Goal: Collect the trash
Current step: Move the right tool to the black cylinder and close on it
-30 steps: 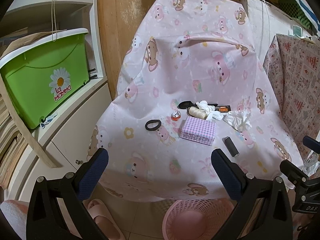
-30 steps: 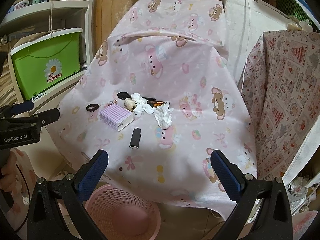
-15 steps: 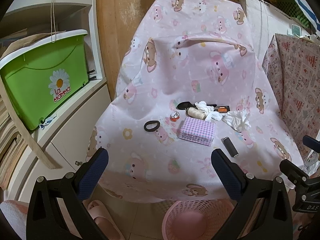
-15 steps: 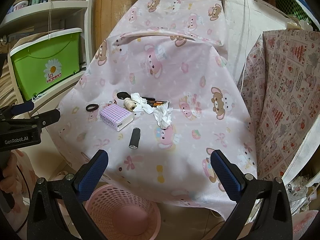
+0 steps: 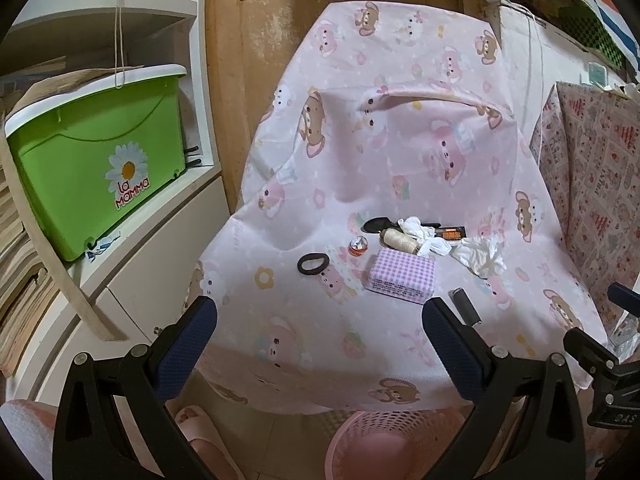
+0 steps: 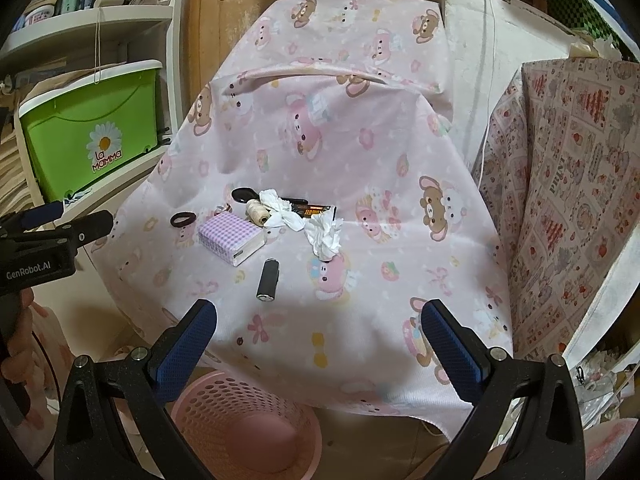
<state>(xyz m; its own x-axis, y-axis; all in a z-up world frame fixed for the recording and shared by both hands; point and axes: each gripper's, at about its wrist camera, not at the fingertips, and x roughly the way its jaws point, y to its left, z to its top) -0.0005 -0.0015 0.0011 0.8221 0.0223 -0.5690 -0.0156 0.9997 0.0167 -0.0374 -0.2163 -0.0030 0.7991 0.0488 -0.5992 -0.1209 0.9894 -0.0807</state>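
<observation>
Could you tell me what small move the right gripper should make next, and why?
Probably reach the right gripper forward toward the crumpled tissue. Both grippers are open and empty, short of the items, and that tissue lies nearest on its side, with the pink basket waiting below.

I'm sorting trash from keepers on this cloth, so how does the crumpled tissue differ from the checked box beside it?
The tissue is plain white; the box is lilac-and-white checked. The tissue is a crumpled, shapeless wad; the box is a crisp rectangular block lying flat. The tissue sits right of the box, apart from it, while the box lies beside the thread spool. Both rest on the pink cloth, untouched, with both grippers open.
</observation>
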